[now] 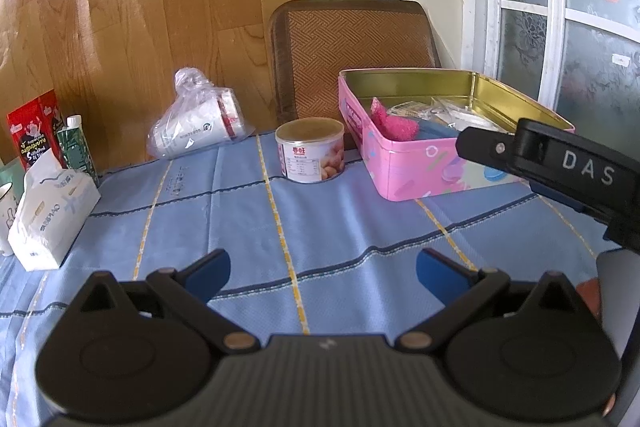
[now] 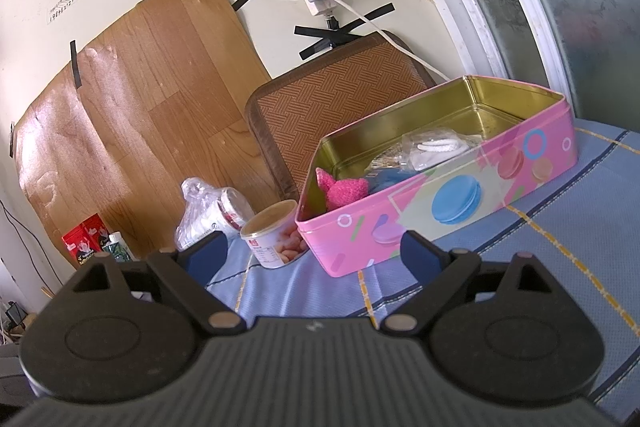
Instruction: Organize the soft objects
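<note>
A pink tin box (image 1: 420,163) (image 2: 440,203) stands open on the blue tablecloth. Inside lie a fluffy pink soft item (image 1: 390,121) (image 2: 342,189), a blue soft item (image 2: 390,179) and clear plastic packets (image 2: 434,149). My left gripper (image 1: 322,277) is open and empty above the cloth, in front of the box. My right gripper (image 2: 314,253) is open and empty, just in front of the box's near wall. Its body shows in the left wrist view (image 1: 560,163) beside the box.
A small white can (image 1: 310,151) (image 2: 274,239) stands left of the box. A bagged stack of paper cups (image 1: 198,125) (image 2: 212,213) lies behind it. A tissue pack (image 1: 50,215), a red carton (image 1: 34,129) and a green bottle (image 1: 76,147) are at the left. A woven chair back (image 1: 352,55) stands behind the table.
</note>
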`<state>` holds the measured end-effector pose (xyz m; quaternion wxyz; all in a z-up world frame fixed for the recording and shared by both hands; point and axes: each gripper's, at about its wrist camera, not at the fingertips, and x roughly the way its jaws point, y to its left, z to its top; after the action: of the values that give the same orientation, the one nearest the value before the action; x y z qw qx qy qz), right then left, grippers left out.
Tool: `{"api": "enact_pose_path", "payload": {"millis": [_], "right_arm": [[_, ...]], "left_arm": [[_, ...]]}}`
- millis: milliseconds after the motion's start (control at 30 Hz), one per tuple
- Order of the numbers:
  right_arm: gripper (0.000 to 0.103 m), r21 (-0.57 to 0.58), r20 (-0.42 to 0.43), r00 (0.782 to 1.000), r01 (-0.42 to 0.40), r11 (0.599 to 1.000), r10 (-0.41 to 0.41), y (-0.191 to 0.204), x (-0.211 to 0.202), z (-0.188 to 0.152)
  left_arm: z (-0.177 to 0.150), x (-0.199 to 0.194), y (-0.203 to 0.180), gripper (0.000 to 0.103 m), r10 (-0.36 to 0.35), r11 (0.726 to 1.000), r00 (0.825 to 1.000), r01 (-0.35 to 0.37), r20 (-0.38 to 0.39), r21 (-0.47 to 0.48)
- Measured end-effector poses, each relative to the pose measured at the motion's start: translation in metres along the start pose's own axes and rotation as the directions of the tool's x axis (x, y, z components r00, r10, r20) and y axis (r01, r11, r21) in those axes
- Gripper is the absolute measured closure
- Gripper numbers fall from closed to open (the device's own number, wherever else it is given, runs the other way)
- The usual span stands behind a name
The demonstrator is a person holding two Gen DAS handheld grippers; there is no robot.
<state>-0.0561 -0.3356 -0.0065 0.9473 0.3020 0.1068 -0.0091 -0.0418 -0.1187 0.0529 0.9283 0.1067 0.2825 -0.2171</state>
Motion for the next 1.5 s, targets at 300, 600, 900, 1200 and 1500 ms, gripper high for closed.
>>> {"api": "enact_pose_path", "payload": {"millis": [300,600,900,1200,1500], "right_arm": [[0.008,0.0,-0.001,1.0,0.0,1.0,0.0,-0.0003,0.0,0.0004],[0.008,-0.001,-0.001,1.0,0.0,1.0,0.0,-0.0007,-0.0007,-0.0011],[0.008,0.0,-0.001,1.0,0.001,1.0,-0.001,0.0,-0.0006,-0.0011],[0.008,0.001,-0.001,1.0,0.003,1.0,-0.003,0.0007,-0.0002,-0.0006],[0.008,0.003,-0.005,1.0,0.004,1.0,-0.004,-0.0006,0.0,-0.0029]], "left_arm": [[-0.0002,-0.0012,-0.0007,0.0,0.003,1.0,1.0,-0.003,0.008,0.013],[0.0012,0.0013,-0.0006,0.0,0.054,0.998,0.999,-0.054,0.005,0.018],[0.0028,-0.0017,-0.0017,0.0,0.07,0.997,0.997,-0.07,0.017,0.029],[0.0043,0.0009,-0.0006,0.0,0.045,0.999,0.999,-0.045,-0.013,0.02],[0.0033,0.0049,0.0,0.0,0.036,0.999,0.998,-0.035,-0.042,0.016]]}}
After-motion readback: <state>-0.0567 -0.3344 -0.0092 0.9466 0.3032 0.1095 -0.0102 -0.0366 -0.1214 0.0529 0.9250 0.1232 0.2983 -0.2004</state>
